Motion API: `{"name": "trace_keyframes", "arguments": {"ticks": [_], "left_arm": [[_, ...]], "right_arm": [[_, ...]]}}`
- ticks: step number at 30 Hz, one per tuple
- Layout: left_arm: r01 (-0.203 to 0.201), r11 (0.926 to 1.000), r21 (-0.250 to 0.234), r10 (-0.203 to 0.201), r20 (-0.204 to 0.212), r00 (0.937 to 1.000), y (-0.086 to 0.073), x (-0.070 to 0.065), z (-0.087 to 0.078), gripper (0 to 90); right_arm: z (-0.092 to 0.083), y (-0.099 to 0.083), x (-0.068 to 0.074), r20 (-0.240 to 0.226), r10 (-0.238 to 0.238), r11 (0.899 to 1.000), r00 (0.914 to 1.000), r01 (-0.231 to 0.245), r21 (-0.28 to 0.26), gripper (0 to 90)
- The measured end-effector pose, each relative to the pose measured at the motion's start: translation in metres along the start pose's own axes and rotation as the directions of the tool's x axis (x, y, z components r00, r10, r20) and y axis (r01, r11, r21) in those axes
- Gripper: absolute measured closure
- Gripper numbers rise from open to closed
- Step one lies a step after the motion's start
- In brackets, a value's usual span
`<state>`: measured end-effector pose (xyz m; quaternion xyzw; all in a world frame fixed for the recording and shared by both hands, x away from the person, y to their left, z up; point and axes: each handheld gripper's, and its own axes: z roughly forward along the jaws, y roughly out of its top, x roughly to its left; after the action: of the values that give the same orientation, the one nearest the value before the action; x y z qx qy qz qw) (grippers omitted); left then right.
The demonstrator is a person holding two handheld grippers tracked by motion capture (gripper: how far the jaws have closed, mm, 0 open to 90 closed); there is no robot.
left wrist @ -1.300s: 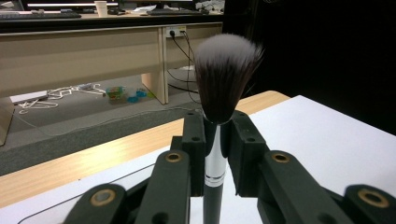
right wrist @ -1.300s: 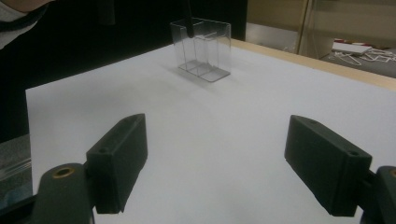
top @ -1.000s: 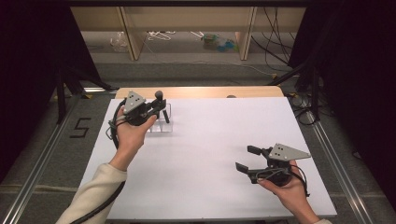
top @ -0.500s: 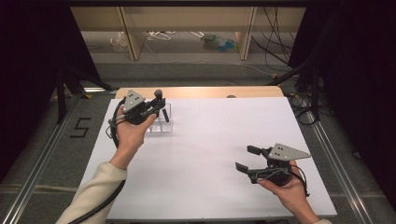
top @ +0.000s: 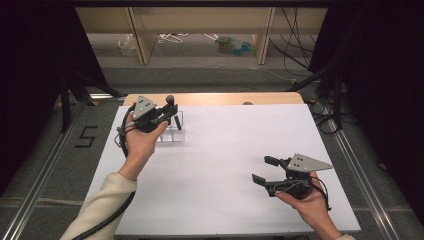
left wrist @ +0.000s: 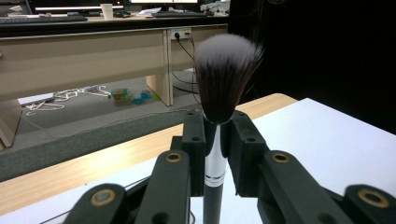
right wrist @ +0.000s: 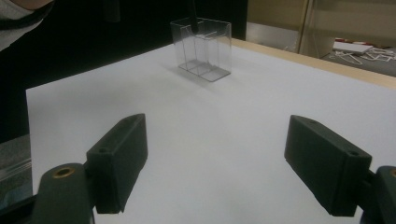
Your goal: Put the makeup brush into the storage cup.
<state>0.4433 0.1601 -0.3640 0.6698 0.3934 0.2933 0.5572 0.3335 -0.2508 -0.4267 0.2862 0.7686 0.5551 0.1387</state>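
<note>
Holding steady since before, my left gripper [left wrist: 212, 154] clamps the makeup brush [left wrist: 223, 93] upright (right gripper [top: 264, 170] gapes wide, empty).

Lab / recording room with an office desk behind, not a home.

White-topped table [top: 225, 165] stands alone between black curtains [top: 380, 100]; floor rails [top: 360, 170] run along both sides, and a "5" [top: 86, 137] is marked on the grey carpet. Loose cables [top: 295, 45] trail across the floor. Beyond it, a long wooden desk [left wrist: 84, 51] carries a keyboard [left wrist: 42, 19], a paper cup [left wrist: 107, 10] and a socket strip [left wrist: 180, 33]; clutter [top: 235, 44] lies underneath.
</note>
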Motion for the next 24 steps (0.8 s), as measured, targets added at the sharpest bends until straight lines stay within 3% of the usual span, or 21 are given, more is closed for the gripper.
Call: {"name": "trace_keyframes", "arguments": {"ticks": [3, 24], "left_arm": [[0.002, 1.0, -0.002, -0.002, -0.002, 1.0, 0.0004, 0.0003, 0.0, 77.8], [0.004, 1.0, -0.007, -0.004, -0.011, 0.9999, 0.0008, 0.0023, 0.0022, 77.7]], "right_arm": [[0.0007, -0.0001, -0.0011, 0.004, -0.018, 1.0, 0.9998, 0.018, -0.011, 22.2], [0.0005, -0.0001, -0.0012, 0.004, -0.017, 1.0, 0.9998, 0.018, -0.013, 22.2]]}}
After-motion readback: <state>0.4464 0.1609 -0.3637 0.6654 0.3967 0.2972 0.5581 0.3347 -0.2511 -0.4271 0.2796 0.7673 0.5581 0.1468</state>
